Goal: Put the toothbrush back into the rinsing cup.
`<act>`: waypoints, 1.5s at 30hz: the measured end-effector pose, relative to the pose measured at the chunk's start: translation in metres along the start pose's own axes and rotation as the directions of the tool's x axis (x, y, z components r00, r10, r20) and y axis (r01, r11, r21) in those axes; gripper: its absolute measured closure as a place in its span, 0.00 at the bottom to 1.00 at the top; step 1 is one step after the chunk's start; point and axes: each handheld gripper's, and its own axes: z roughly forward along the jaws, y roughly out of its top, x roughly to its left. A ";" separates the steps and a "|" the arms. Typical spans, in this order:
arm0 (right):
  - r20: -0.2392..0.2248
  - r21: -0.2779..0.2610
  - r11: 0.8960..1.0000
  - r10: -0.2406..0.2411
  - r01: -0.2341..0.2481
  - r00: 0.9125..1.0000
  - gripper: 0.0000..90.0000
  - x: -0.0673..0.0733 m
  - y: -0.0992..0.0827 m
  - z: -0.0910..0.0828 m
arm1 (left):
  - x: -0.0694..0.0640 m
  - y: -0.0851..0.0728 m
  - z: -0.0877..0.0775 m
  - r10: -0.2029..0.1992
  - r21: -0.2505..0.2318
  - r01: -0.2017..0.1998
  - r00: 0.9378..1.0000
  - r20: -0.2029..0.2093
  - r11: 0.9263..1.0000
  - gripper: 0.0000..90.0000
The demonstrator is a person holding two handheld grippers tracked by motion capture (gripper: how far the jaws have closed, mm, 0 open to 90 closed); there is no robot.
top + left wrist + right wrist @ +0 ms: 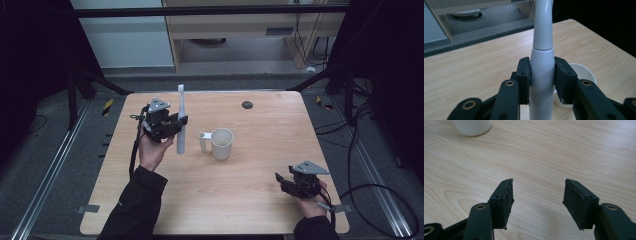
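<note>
Two grippers work above the surface [250,165]: from the high view, our left gripper [172,125] holds an upright electric toothbrush [180,120] near the far-left corner, just beside a cup [222,143]. Left gripper view: it pinches the smooth handle's middle; we judge it light, rigid, slippery. Right gripper view: our right gripper [537,200] is spread, empty.

A lab or robotics test space is showing here. A light wooden square table [250,180] is sitting at the centre of the frame on grey carpet, with metal floor rails [47,170] running along the left and right edges. Black cables [372,192] are lying at the lower right, black curtains are hanging at both sides, and pale wooden furniture [235,25] is standing along the top.
</note>
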 end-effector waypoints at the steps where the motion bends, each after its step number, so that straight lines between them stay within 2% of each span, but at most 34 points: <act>1: 0.000 0.000 1.000 0.000 0.000 1.000 0.45 0.000 0.000 0.000 | -0.002 0.002 0.001 0.003 -0.003 -0.003 1.000 0.001 1.000 0.74; 9: -0.001 0.000 1.000 0.005 -0.005 1.000 0.45 0.000 0.000 0.000 | -0.019 0.018 0.012 0.010 -0.061 -0.008 1.000 0.029 0.998 0.74; 18: -0.004 0.001 1.000 0.007 -0.007 1.000 0.45 0.000 0.000 0.000 | -0.039 0.035 0.024 0.023 -0.092 -0.017 0.998 0.065 0.996 0.74; 31: -0.008 -0.006 1.000 0.007 -0.007 1.000 0.45 -0.001 0.000 0.000 | -0.062 0.042 0.055 0.053 -0.082 -0.044 0.993 0.108 0.996 0.74; 35: -0.011 -0.006 1.000 0.008 -0.008 1.000 0.45 -0.001 0.000 0.000 | -0.064 0.042 0.064 0.052 -0.088 -0.042 0.992 0.115 0.995 0.74; 45: -0.014 -0.006 1.000 0.011 -0.011 1.000 0.45 -0.002 0.000 0.000 | -0.068 0.035 0.084 0.056 -0.058 -0.049 0.992 0.117 0.997 0.74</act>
